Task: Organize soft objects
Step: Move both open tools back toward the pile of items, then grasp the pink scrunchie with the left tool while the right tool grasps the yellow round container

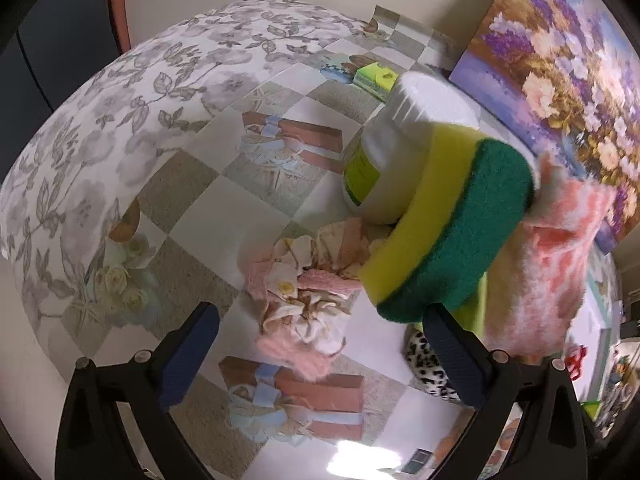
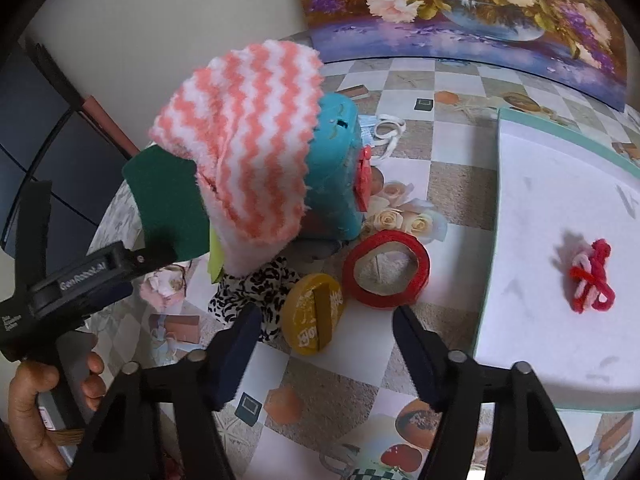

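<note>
With the right gripper (image 2: 324,344) jaws apart and empty, the leopard-print cloth (image 2: 256,292) just ahead is judged next for grasping.

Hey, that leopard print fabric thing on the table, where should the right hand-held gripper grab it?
Take the leopard print fabric at its bunched near edge, coming down from above: it lies low and crumpled, so a raised fold suits a pinch. The pink striped cloth overhangs its far side and the yellow round lid sits close beside.

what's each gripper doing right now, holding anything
left gripper: open, empty; green and yellow sponge sits by one fingertip
right gripper: open, holding nothing
</note>
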Action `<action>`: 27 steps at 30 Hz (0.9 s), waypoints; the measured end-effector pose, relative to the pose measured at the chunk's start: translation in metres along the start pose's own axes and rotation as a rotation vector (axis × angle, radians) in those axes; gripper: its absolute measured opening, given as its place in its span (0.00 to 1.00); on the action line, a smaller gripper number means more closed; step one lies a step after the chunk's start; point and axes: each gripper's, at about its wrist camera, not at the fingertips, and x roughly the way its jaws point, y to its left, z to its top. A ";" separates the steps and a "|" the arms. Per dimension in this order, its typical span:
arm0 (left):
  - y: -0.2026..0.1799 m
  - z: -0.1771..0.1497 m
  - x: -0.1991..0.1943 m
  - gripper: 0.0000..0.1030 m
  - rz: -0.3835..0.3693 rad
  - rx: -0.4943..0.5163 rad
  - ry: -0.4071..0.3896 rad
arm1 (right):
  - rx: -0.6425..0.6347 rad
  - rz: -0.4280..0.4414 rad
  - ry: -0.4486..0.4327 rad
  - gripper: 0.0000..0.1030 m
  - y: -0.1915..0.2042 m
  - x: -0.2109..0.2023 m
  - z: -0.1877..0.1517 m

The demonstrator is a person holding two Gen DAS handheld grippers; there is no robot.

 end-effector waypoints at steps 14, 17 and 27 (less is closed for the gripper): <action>0.013 -0.005 0.012 0.62 -0.071 -0.023 0.038 | -0.028 0.008 0.007 0.27 0.009 0.004 0.000; 0.017 -0.010 0.013 0.44 -0.081 -0.037 0.054 | -0.035 0.012 0.003 0.18 0.010 0.002 0.001; 0.027 -0.014 0.010 0.20 -0.112 -0.073 0.037 | -0.015 0.025 0.008 0.13 0.005 0.001 0.002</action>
